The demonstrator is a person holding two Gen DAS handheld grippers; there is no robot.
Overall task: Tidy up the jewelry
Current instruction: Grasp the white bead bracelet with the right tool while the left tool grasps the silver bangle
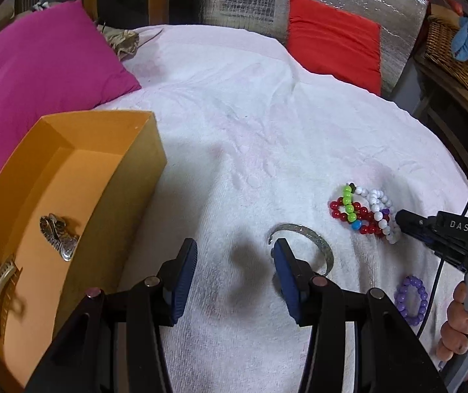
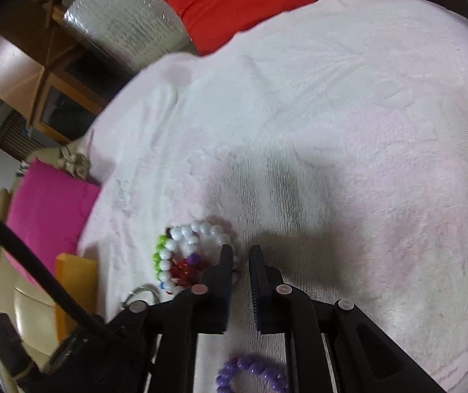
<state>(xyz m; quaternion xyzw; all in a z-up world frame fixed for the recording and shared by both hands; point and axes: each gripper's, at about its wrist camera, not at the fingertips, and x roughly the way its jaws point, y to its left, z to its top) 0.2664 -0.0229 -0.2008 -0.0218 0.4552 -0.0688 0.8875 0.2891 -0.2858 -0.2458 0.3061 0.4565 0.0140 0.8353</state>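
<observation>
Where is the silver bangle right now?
In the left wrist view the silver bangle lies on the white towel, right of centre, between the bead pile and the orange box.

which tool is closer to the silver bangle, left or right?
Left. The left tool hangs right at the silver bangle, one finger overlapping its rim. The right tool is off to the side at the bead pile, clear of the bangle.

Bare white towel lies open between the orange box and the bead bracelets.
</observation>
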